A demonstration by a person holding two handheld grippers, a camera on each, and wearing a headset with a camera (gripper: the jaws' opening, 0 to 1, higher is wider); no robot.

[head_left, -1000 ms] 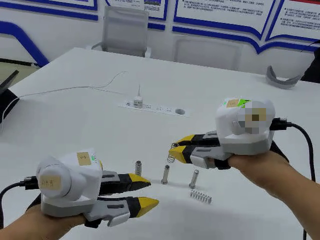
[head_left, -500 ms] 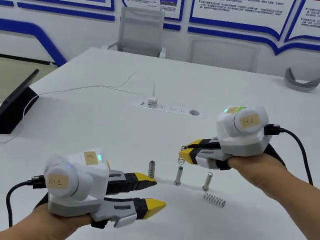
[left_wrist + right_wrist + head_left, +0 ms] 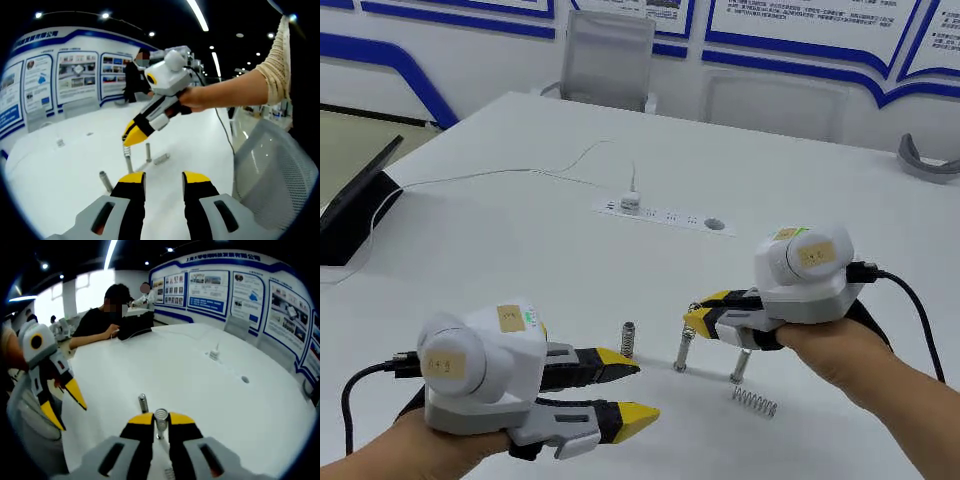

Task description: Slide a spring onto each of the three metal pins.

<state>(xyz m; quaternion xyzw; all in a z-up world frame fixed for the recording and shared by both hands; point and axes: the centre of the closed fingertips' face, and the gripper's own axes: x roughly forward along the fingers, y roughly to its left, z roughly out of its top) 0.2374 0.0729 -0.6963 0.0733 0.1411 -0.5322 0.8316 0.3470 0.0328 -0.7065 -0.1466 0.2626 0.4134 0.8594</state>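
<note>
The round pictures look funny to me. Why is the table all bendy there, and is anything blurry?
Left gripper view: the fisheye lens bends the table and wall boards; ceiling lights glare as streaks. Right gripper view: same bending, yet the spring in the jaws looks sharp. Head view: lines look straight, light is even, pins cast faint shadows.

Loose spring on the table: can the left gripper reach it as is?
Probably not cleanly: the loose spring lies past the pins, beside the right hand, so the left gripper would have to cross them.
</note>
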